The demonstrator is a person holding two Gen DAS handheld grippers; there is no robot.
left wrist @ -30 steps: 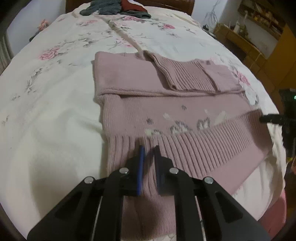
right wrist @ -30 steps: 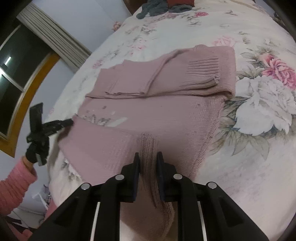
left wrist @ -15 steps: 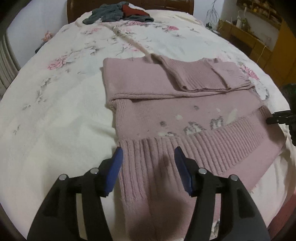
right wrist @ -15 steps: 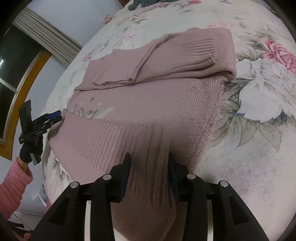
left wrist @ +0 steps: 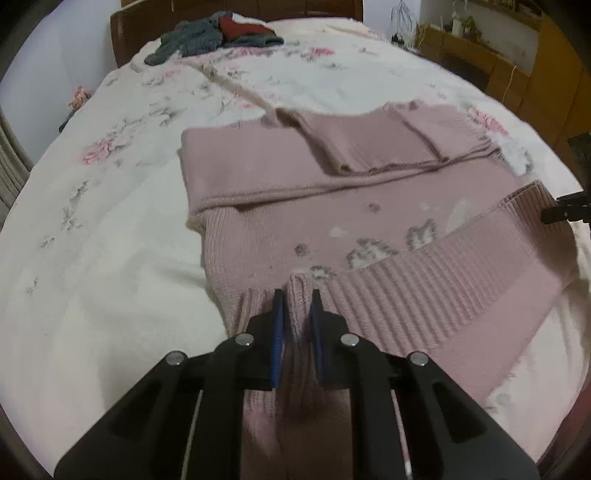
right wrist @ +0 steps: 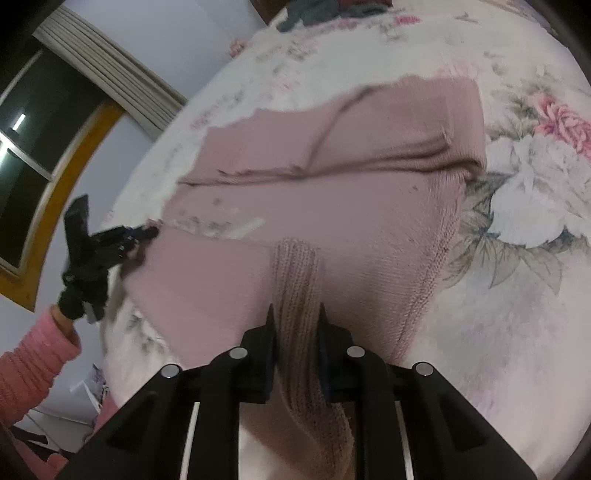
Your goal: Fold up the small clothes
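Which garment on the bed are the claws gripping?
The pink knit sweater spread nearest the camera, pinched at its ribbed hem; the grey and red clothes lie untouched by the headboard.

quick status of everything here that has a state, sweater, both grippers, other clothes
pink sweater: lying on the bed, sleeves folded across the body, ribbed hem bunched up at two spots
left gripper: jaws shut on a ridge of the hem
right gripper: jaws shut on a ridge of the hem
grey and red clothes: unfolded heap at the far end of the bed
floral bedspread: spread flat under the sweater
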